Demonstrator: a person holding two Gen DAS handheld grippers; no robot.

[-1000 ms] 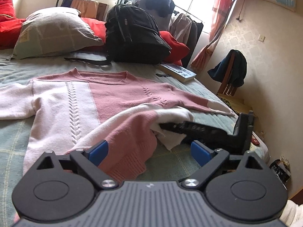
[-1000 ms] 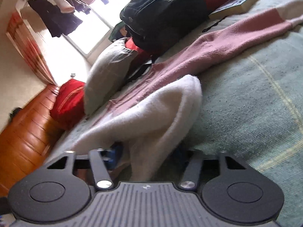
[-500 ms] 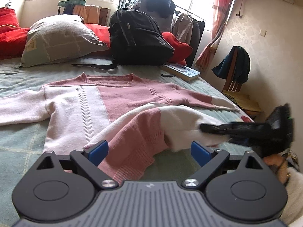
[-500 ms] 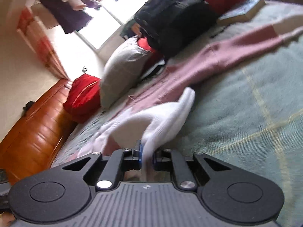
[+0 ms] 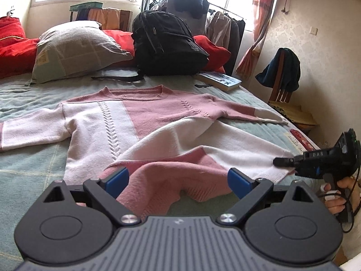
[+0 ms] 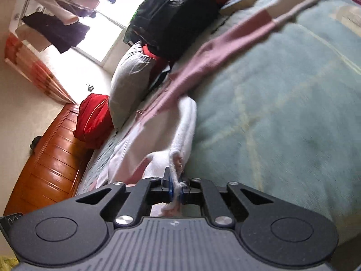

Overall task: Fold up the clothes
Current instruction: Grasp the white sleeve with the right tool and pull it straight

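Note:
A pink and white knit sweater (image 5: 144,122) lies front up on the green bedspread, sleeves spread, its lower hem folded up and rumpled. My left gripper (image 5: 178,179) stands open just above the pink hem, its blue pads (image 5: 117,178) wide apart on either side of the cloth and not pressing it. My right gripper (image 5: 276,162), held by a hand at the right edge, is shut on the white corner of the hem and draws it out to the right. In the right wrist view my right gripper (image 6: 175,190) pinches white knit sweater (image 6: 180,131) between its blue pads.
A black backpack (image 5: 167,45), a grey pillow (image 5: 74,49) and red cushions sit at the head of the bed. A book (image 5: 220,80) lies near the right bed edge. A chair (image 5: 282,76) draped with dark clothing stands beside the bed.
My right gripper closed on the white hem corner and pulled it out to the right, stretching the folded part flatter. My left gripper stayed open and drew back slightly.

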